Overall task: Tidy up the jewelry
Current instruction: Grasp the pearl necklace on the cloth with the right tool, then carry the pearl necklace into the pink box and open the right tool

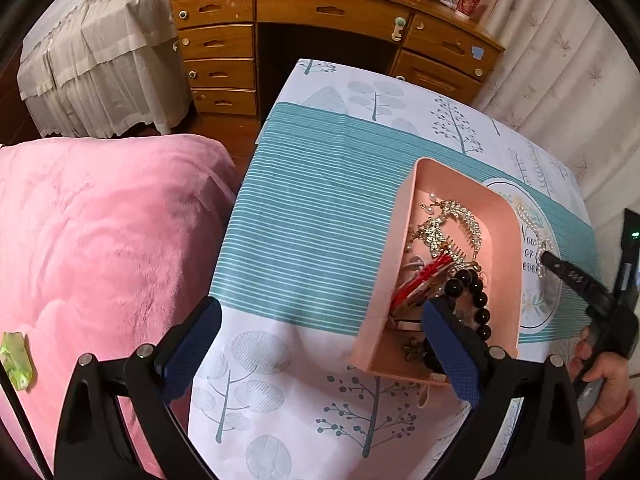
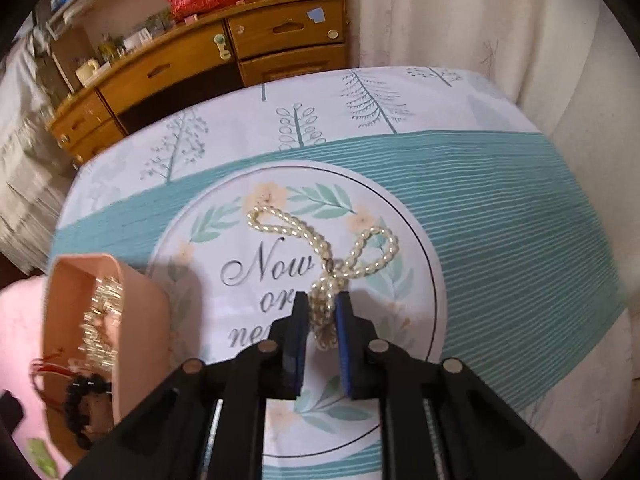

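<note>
Right claw (image 2: 322, 316) clamped on pearl necklace (image 2: 320, 240), lifting from tabletop (image 2: 500, 200); left claw (image 1: 320, 344) apart, idle. Next: carry into pink tray (image 1: 396, 240).

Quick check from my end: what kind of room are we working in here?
Most likely a bedroom. A pink quilt lies left of the cloth-covered table, a wooden desk with drawers stands behind it, and a white frilled cover drapes nearby furniture, possibly another bed.
</note>
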